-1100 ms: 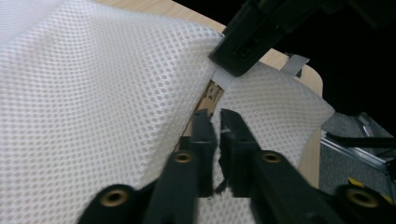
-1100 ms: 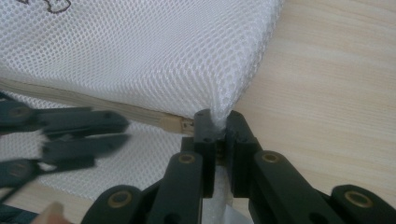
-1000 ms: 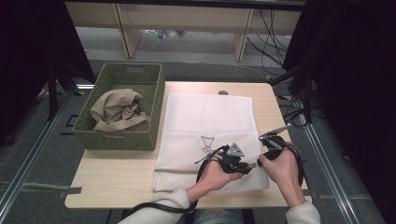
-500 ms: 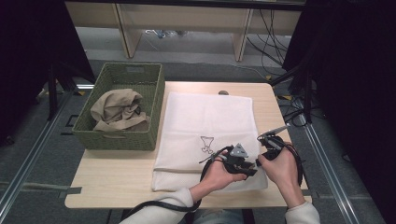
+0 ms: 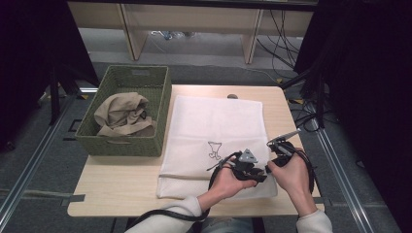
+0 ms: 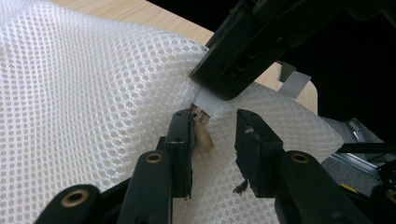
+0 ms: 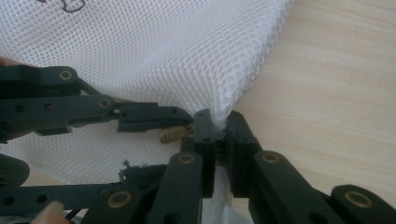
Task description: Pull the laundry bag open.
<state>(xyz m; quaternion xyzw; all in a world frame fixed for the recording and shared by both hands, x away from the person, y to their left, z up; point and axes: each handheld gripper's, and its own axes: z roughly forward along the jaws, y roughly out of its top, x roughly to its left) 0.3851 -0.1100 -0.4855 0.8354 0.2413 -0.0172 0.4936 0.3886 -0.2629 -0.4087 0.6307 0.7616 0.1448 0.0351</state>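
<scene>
A: Where is the white mesh bag point(image 5: 216, 138)?

B: Flat on the table point(image 5: 116, 182), just right of the green basket point(image 5: 127, 114).

A: And the jaws?

B: The right gripper point(image 7: 217, 133) pinches the bag's near edge. The left gripper point(image 6: 212, 137) has just been opening, jaws apart around a tan zipper pull point(image 6: 201, 133).

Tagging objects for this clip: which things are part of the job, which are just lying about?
In the job: white mesh bag; its beige zipper pull; left gripper, open around the pull; right gripper, pinching the bag's edge.

Lying about: green woven basket; beige cloth inside it.
</scene>
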